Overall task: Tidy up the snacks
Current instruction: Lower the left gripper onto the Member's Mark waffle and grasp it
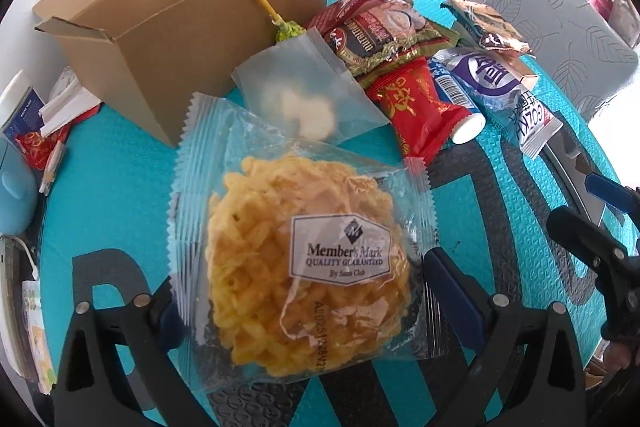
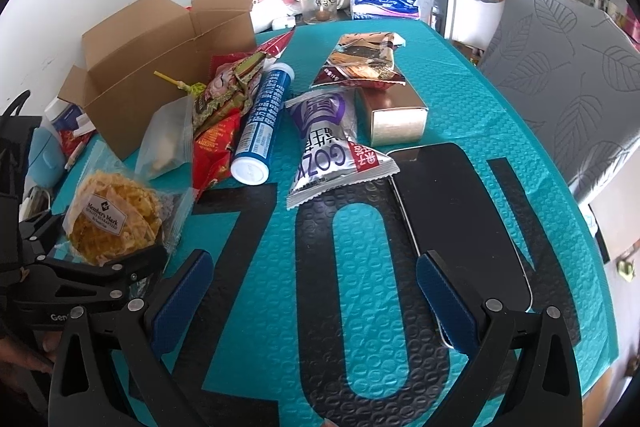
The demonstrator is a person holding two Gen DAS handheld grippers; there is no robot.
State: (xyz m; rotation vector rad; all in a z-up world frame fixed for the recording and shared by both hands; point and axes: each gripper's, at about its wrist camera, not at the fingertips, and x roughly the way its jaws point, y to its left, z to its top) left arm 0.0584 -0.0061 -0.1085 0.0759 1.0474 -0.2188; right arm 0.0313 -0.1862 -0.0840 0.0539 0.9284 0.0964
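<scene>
A: Left gripper (image 1: 298, 301) first. Pose?

B: Low over the bench (image 1: 120, 163), pointing forward and angled down. Fingers (image 1: 454, 285) sit on either side of the Member's Mark cracker pack (image 1: 304, 263); the right pad touches the wrapper edge, the left pad is half hidden under the plastic. Can't tell if it's clamped or just straddling.

A: From the other camera?

B: Right wrist view shows the left gripper (image 2: 160, 249) at the far left, tips at the near edge of the same pack (image 2: 116, 217). Grip still unclear.

A: Right gripper (image 2: 314, 297)?

B: Fingers (image 2: 184, 297) spread wide, released, holding nothing. It hovers over the teal mat (image 2: 500, 123) with its big black lettering, tilted down. The right finger overlaps the near corner of a dark phone (image 2: 460, 219) lying flat.

A: Where are the snacks?

B: Clustered mid-mat. Frosted pouch (image 1: 304, 95) just beyond the cracker pack, red packet (image 1: 416, 107) beside it, blue tube (image 2: 260, 123) lying on its side, purple-silver GOZK pouch (image 2: 328, 143) next to the tube. A gold box (image 2: 396, 115) sits behind that pouch with a seaweed-style packet (image 2: 364, 63) on top.

A: Container?

B: Open cardboard box (image 1: 160, 39) at the back left, flaps up, touching the frosted pouch area. A yellow stick (image 1: 266, 7) with a green tip leans by its right side.
</scene>
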